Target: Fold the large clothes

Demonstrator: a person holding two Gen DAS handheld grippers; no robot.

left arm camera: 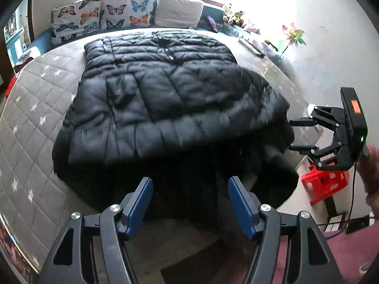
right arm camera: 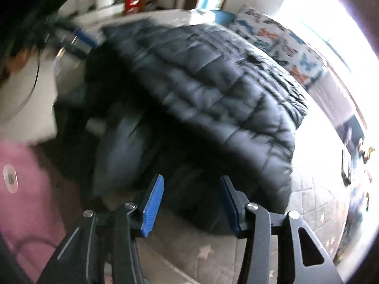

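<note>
A large black quilted puffer jacket (left arm camera: 161, 90) lies spread on the bed, collar toward the far cushions. Its near part bulges in a thick fold and hangs dark over the bed's near edge. My left gripper (left arm camera: 189, 182) hovers above that near edge, open, with no fabric between its blue pads (left arm camera: 139, 203). At the right of the left wrist view my right gripper (left arm camera: 293, 133) stands open beside the jacket's right corner. In the blurred right wrist view the right gripper (right arm camera: 191, 179) is open just short of the jacket (right arm camera: 213, 82), nothing pinched.
The grey quilted mattress (left arm camera: 35, 108) with white stars extends left of the jacket. Butterfly cushions (left arm camera: 101, 16), a white cushion (left arm camera: 178, 9) and soft toys (left arm camera: 234, 15) line the far side. A red plastic stool (left arm camera: 324, 184) stands on the floor at the right by a hand (left arm camera: 372, 170).
</note>
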